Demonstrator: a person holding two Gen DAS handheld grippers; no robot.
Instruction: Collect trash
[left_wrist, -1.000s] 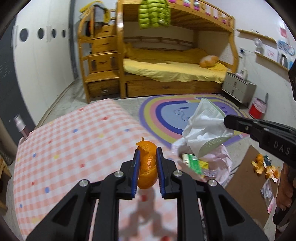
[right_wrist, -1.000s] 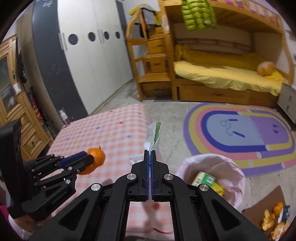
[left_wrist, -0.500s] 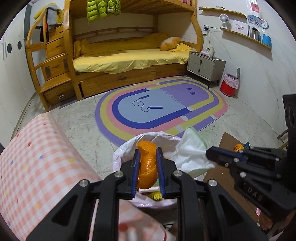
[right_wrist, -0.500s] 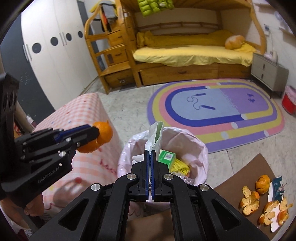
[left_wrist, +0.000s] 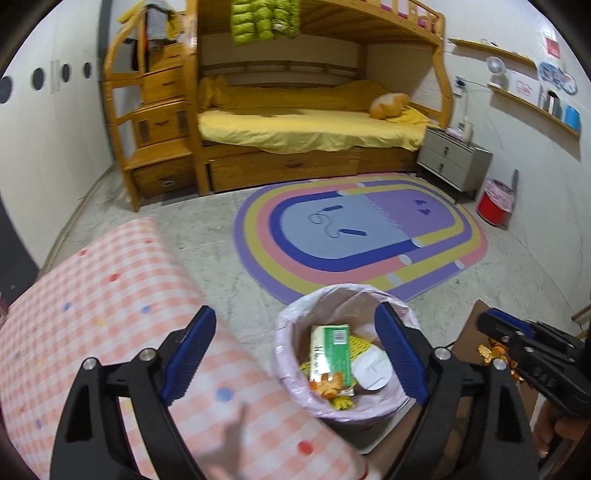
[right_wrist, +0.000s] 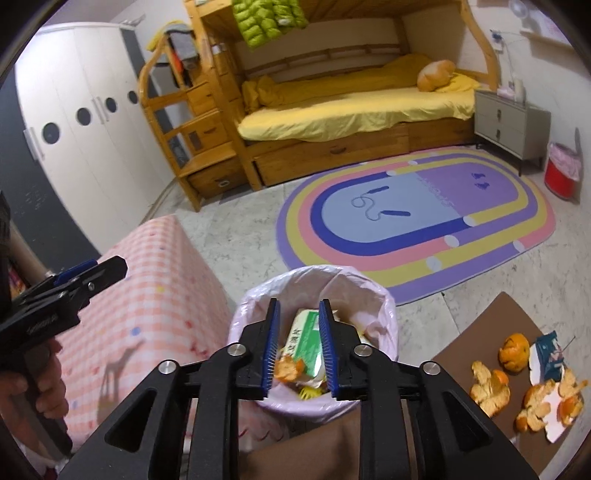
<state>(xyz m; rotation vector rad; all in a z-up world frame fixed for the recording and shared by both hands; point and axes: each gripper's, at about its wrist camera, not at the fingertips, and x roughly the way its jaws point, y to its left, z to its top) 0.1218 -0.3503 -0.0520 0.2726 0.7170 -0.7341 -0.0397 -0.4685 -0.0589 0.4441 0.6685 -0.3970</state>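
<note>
Orange peel (left_wrist: 327, 386) now in bin (left_wrist: 288, 328), both tongs opening.

You are looking at a bin lined with thin, crinkled pink plastic (right_wrist: 384, 314), holding a glossy green carton (right_wrist: 308, 341) and rough, matt orange peel (right_wrist: 290, 369). More peel (right_wrist: 489, 387) is lying on matt brown board (right_wrist: 491, 325). Checked cloth (left_wrist: 92, 295) is covering the table, and the bunk bed (left_wrist: 332, 162) is showing varnished wood.
</note>
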